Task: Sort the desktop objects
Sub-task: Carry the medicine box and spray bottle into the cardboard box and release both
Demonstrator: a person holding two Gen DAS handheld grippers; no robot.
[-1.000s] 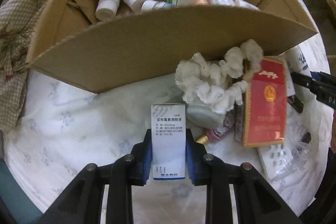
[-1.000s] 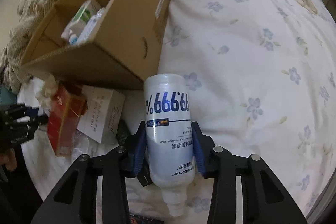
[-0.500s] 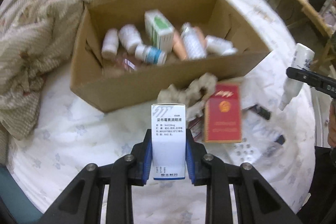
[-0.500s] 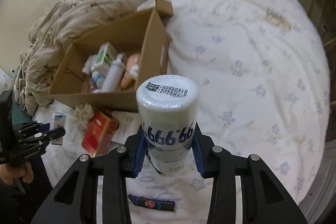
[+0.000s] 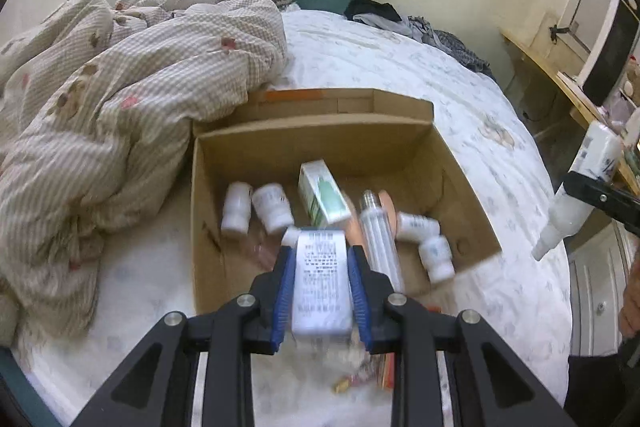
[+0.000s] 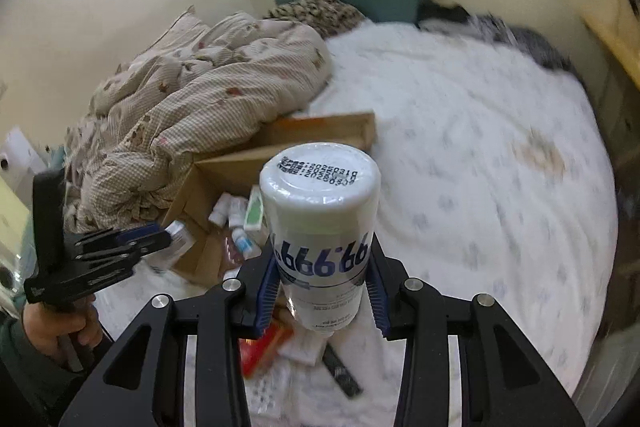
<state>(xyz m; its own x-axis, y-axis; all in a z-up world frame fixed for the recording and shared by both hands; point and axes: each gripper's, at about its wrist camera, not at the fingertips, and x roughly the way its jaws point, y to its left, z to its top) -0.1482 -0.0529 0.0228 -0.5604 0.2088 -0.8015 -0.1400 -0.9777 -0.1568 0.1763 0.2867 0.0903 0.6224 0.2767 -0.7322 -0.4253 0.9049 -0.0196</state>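
L gripper (image 5: 320,291) is clamped on a small white medicine carton (image 5: 321,283); both blue pads press its long sides, printed face up toward the cam, far end sticking out past the fingertips. Carton is held up in the air, over the near wall of the open cardboard box (image 5: 208,211), i.e. between the claw and the box contents in the L wrist view.

Inside the box: two white pill bottles (image 5: 256,207) lying side by side at left, a green/white carton (image 5: 322,197) tilted in the middle, an LED bulb (image 5: 378,239) on its side w/ screw base pointing away, and more small white bottles (image 5: 430,245) at right. Box sits on the floral bedsheet (image 5: 460,115), w/ a checked quilt (image 5: 120,87) bunched against its left side.

R gripper (image 6: 324,291) is closed on a white spray bottle (image 6: 322,227), pads on either side of its body; flat base w/ printed date code faces the cam and "99.99" reads upside down, so nozzle end points down & back toward the handle. Bottle is also held off the bed, well right of the box in the L wrist view (image 5: 576,187).

Below the R claw on the sheet: a red pack (image 6: 264,347), a white card/box partly hidden, a dark flat bar-shaped item (image 6: 340,371). Blurry, can't tell more.
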